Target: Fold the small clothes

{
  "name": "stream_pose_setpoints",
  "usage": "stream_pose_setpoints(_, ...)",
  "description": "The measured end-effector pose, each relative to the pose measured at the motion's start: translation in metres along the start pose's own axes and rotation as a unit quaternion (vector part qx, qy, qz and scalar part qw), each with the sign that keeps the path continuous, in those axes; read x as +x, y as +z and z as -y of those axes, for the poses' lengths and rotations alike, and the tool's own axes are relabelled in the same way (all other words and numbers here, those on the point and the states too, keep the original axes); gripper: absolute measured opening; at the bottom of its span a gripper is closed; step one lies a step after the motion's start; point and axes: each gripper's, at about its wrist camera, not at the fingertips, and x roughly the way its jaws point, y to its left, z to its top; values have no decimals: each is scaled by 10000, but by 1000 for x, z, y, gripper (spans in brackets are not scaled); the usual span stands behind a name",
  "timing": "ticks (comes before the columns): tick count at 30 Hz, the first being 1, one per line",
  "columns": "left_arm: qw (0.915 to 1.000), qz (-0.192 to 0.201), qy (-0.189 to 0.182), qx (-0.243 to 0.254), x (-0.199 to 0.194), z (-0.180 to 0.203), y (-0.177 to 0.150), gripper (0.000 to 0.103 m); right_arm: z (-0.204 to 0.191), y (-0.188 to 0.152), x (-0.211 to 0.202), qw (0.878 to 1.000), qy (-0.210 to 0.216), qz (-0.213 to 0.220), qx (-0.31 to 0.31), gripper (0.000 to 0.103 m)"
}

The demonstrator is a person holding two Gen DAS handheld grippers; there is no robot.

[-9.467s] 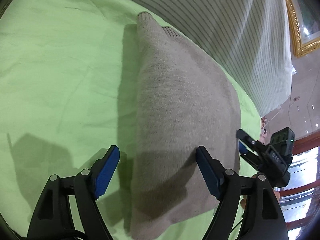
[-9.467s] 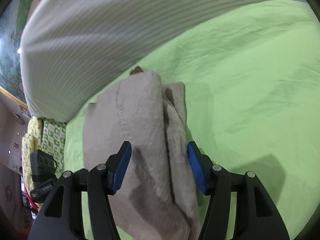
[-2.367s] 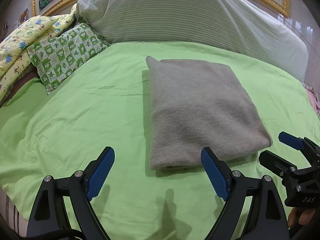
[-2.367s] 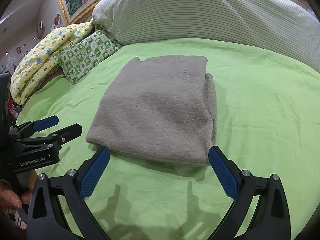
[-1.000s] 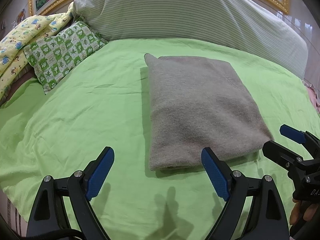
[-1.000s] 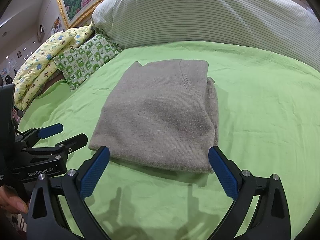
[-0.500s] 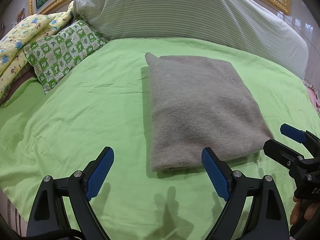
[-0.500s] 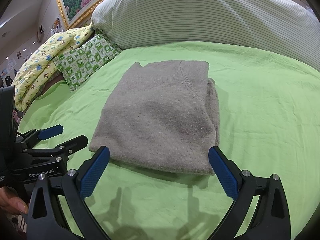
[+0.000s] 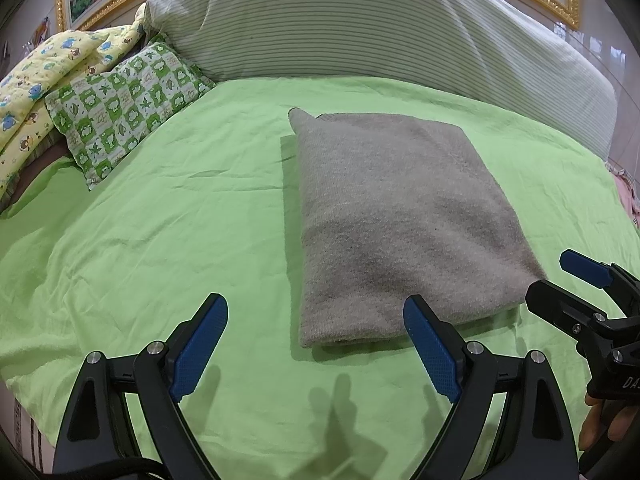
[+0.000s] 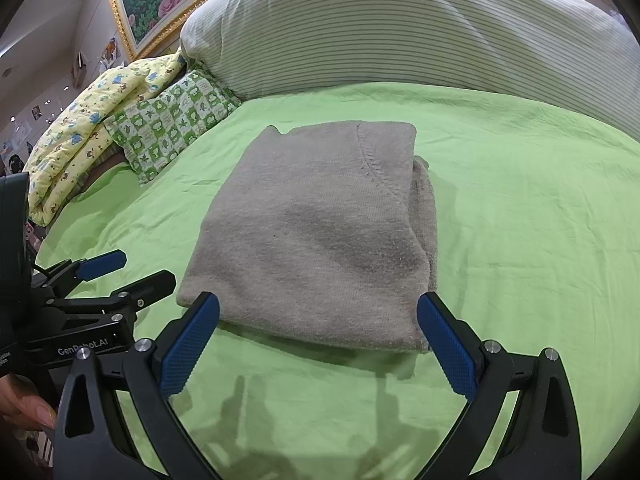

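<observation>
A grey knitted sweater (image 9: 396,216) (image 10: 320,224) lies folded into a neat rectangle on the green bed sheet (image 9: 160,220) (image 10: 540,220). My left gripper (image 9: 316,350) hovers open over the sheet, just short of the sweater's near edge, holding nothing. The right gripper (image 10: 318,348) is open too, its blue pads either side of the sweater's near edge without touching it. Each gripper shows in the other's view: the right gripper (image 9: 568,284) at the far right, the left gripper (image 10: 128,270) at the left, both open.
A large striped pillow (image 9: 360,28) (image 10: 420,32) runs along the head of the bed. A green checked pillow (image 9: 124,100) (image 10: 176,120) and a yellow printed quilt (image 9: 36,80) (image 10: 84,128) lie at the left. A hand's fingers (image 10: 28,408) (image 9: 604,428) hold each gripper's handle.
Over the last second hardly anything moves. Earlier both grippers were low over the sweater; since then they have pulled back and risen, leaving it folded on the sheet.
</observation>
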Motion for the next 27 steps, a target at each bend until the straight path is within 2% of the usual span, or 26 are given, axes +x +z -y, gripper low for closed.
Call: stream_pose_setpoints(27,10000,16,-15,18,-1,5,3,90,-1,1,-3,10000,6,26,93,99)
